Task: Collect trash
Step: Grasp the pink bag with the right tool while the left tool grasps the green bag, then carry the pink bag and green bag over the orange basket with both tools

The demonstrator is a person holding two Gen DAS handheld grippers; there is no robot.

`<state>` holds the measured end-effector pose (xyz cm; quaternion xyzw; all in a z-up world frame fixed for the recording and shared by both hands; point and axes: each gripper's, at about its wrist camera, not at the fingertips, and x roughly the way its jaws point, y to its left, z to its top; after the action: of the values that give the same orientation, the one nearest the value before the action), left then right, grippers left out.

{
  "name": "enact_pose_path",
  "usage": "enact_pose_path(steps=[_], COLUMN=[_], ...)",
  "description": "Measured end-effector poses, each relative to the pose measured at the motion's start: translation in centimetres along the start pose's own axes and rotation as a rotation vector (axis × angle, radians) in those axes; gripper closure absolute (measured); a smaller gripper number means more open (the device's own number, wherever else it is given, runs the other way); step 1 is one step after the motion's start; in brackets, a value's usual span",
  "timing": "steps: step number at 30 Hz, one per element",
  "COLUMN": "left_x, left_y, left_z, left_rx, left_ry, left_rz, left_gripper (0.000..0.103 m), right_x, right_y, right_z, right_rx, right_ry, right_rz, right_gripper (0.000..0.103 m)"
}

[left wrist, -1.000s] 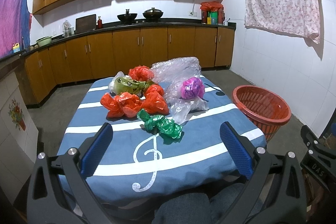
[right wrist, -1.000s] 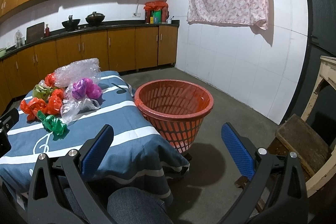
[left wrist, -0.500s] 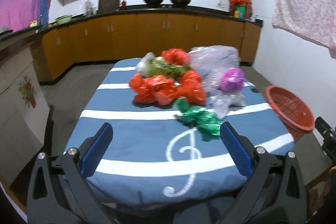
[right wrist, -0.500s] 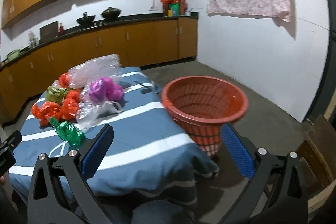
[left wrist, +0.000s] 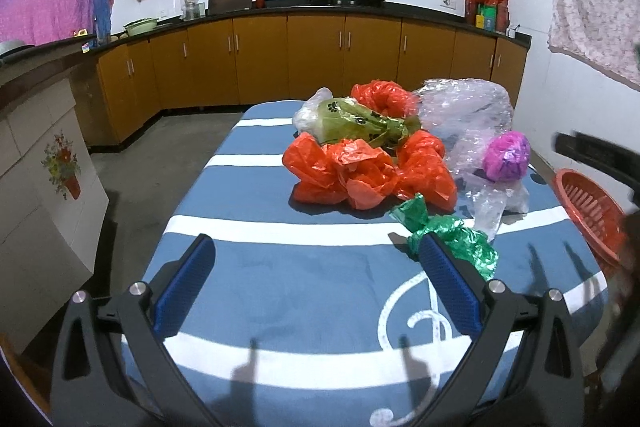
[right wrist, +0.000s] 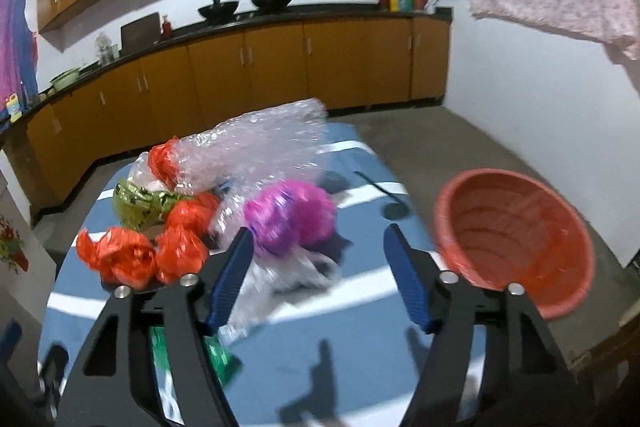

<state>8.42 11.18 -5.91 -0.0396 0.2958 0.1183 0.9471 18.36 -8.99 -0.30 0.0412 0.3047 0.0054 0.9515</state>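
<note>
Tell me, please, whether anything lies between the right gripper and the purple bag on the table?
Nothing solid does. The purple bag sits just ahead of the right gripper, whose empty jaws are closing. Only crumpled clear plastic spreads beneath and around it.

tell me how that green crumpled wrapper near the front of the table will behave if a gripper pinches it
The green wrapper looks like thin, shiny crinkled film, so it will probably crush flat between the pads rather than resist. It seems very light for its bulk and may skid on the striped cloth if nudged. Its loose twisted ends would likely flop.
</note>
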Motion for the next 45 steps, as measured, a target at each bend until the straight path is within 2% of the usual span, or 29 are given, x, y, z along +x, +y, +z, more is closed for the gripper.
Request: enact_pose_path(steps=[8,11,13,17,22,28,33,39,41,43,45], left_x=[2.0,2.3,2.4,2.9,3.4,4.4,5.8,9.2,10.1,10.6,10.8], left_y=[0.2,0.1,-0.2,-1.0,-3.0,-5.5,-7.7,-9.6,-9.9,-10.0,-10.1], left_z=[0.5,0.6,0.7,0.9,1.1,1.5,1.8,1.2,0.8,0.5,0.3], left_rx=[-0.009,-0.007,-0.002,-0.004,0.016,0.042,0.087,0.124,0.129,0.134,0.135], left_ry=[0.010,0.004,0.002,0.020,0.044,0.070,0.094,0.202,0.230,0.255,0.269], left_rz=[-0.027,-0.039,-0.052,-0.098,-0.162,-0.196,-0.206,-0.191,-0.187,-0.186,-0.189], left_gripper=[0.004,0.004,0.005,0.010,0.019,0.019,0.019,0.020,0.026,0.042,0.052], right_x=[5.8,7.0,7.1,6.3,4.4,1.2,-0.5,-1.4,-1.5,-1.5,-1.5], right_y=[1.3,1.4,1.1,1.7,0.9,-0.6,-2.9,-6.0,-6.5,-6.9,-7.0], right_z=[1.7,1.2,0.6,0.3,0.7,1.4,0.9,-0.5,-0.8,-1.0,-1.2], right_rx=[0.034,0.034,0.044,0.011,0.008,0.028,0.036,0.050,0.058,0.063,0.062], right_ry=[0.093,0.143,0.160,0.133,0.073,-0.014,-0.047,-0.042,-0.037,-0.033,-0.032], right_rz=[0.027,0.036,0.079,0.112,0.150,0.180,0.126,0.044,0.031,0.024,0.023], right_gripper=[0.045,0.056,0.071,0.083,0.084,0.084,0.084,0.084,0.084,0.084,0.084])
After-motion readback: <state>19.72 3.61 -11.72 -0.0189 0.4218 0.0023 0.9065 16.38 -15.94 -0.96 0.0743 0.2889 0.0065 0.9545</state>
